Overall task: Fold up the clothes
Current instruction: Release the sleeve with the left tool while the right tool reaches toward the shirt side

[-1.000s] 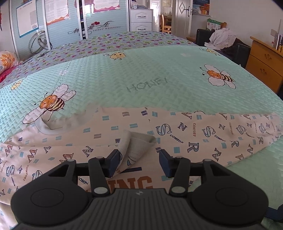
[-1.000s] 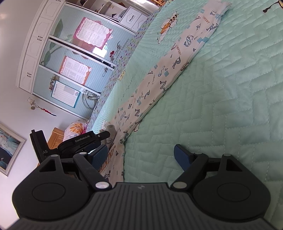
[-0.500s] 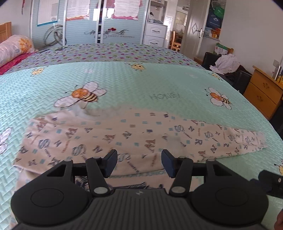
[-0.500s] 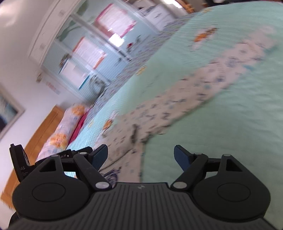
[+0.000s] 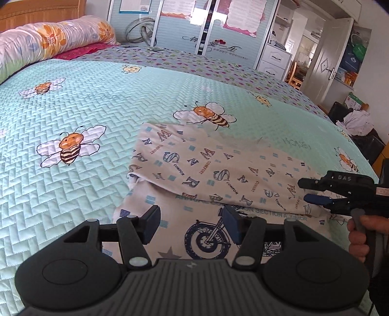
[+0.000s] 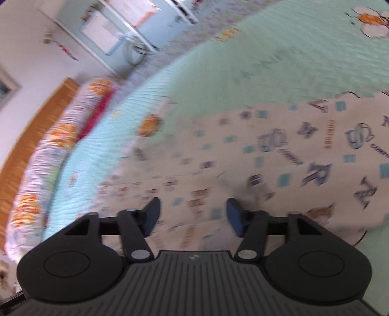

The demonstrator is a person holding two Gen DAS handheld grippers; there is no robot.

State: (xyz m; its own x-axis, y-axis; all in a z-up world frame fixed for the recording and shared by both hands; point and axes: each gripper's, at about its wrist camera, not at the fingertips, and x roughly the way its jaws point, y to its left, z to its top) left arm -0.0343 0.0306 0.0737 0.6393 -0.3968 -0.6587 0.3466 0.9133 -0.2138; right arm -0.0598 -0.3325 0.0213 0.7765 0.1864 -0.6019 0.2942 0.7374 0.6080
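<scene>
My left claw [image 5: 190, 227] hovers spread over the printed shirt's [image 5: 218, 170] folded flap, which runs left-right; my right claw [image 6: 193, 216], also spread, sits at its right end.

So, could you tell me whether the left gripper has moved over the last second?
Yes. The left gripper has swung left: the pillow is now in its view, and the dresser has left its right edge.

The shirt [image 5: 218, 170] is soft matt printed cloth lying on the bed's [image 5: 97, 109] quilted, stitched matt cover, the tongs [image 5: 189, 224] are matt black ribbed plastic with blue pads [image 5: 229, 224], and the headboard [image 5: 36, 9] is glossy wood.
</scene>
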